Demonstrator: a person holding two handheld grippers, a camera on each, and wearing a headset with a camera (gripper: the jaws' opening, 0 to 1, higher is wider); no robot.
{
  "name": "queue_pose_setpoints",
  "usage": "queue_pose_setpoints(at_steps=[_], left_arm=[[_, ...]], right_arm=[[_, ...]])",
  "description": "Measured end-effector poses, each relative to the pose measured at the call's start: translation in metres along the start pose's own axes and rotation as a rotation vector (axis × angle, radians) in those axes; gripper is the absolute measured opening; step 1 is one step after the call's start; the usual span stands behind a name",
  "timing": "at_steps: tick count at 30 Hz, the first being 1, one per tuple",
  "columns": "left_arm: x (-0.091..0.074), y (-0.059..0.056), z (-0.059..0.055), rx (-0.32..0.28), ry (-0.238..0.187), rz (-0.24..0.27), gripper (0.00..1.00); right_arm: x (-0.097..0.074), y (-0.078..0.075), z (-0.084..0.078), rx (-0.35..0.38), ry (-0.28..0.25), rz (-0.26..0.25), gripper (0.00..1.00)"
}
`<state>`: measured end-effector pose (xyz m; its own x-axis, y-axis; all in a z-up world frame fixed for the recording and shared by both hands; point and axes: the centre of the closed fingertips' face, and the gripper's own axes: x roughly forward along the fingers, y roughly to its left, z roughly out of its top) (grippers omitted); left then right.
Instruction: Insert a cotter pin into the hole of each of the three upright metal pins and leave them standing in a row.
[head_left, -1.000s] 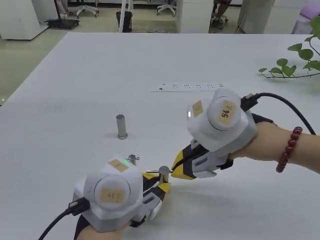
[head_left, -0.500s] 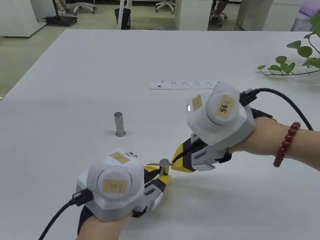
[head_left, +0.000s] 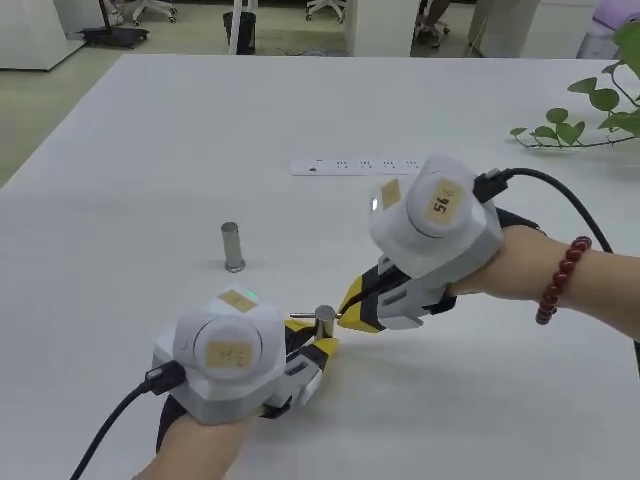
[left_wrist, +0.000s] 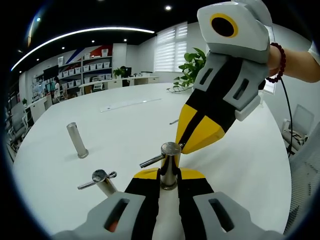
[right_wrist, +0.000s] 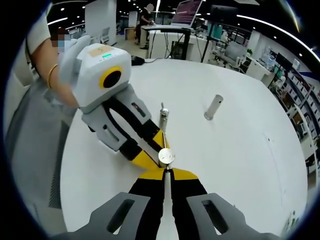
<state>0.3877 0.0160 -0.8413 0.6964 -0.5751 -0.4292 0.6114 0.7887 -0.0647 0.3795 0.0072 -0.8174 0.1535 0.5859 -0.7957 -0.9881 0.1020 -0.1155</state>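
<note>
One thin cotter pin (left_wrist: 150, 161) threads the smooth cylindrical metal pin (left_wrist: 170, 167).

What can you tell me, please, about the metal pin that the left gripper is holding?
The metal pin is a shiny, steel-looking cylinder with a flat round top, and it is standing upright. The left gripper clamps its lower part between yellow-and-black jaws, which hide its base. A thin cotter pin sticks out sideways just below its top. The right gripper, jaws closed, meets the pin on the opposite side.
</note>
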Motion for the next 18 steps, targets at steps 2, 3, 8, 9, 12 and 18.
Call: queue_pose_setpoints(at_steps=[2,3,8,9,12,18], left_arm=[[0.0007,0.0005,0.0004,-0.003,0.0,0.003,0.11],[0.0009,0.0009,0.0005,-0.001,-0.001,0.004,0.11],[0.0027,0.0026,0.0014,-0.005,-0.002,0.01,0.11],[0.0029,0.0028,0.0016,-0.007,-0.002,0.011,0.11],[0.0038,0.0032,0.002,-0.008,-0.001,0.013,0.11],[0.0044,0.0037,0.002,0.003,0.007,0.02,0.11]], right_arm=[[0.0001,-0.0014,-0.0001,-0.001,0.0,-0.005,0.05],[0.0002,-0.002,-0.0001,-0.002,-0.001,-0.007,0.05],[0.0007,-0.0045,-0.0002,-0.004,-0.001,-0.019,0.05],[0.0007,-0.005,-0.0003,-0.004,-0.001,-0.021,0.05],[0.0009,-0.0061,-0.0003,0.0,0.0,-0.024,0.05],[0.0013,-0.0068,-0.0005,0.015,-0.002,-0.026,0.05]])
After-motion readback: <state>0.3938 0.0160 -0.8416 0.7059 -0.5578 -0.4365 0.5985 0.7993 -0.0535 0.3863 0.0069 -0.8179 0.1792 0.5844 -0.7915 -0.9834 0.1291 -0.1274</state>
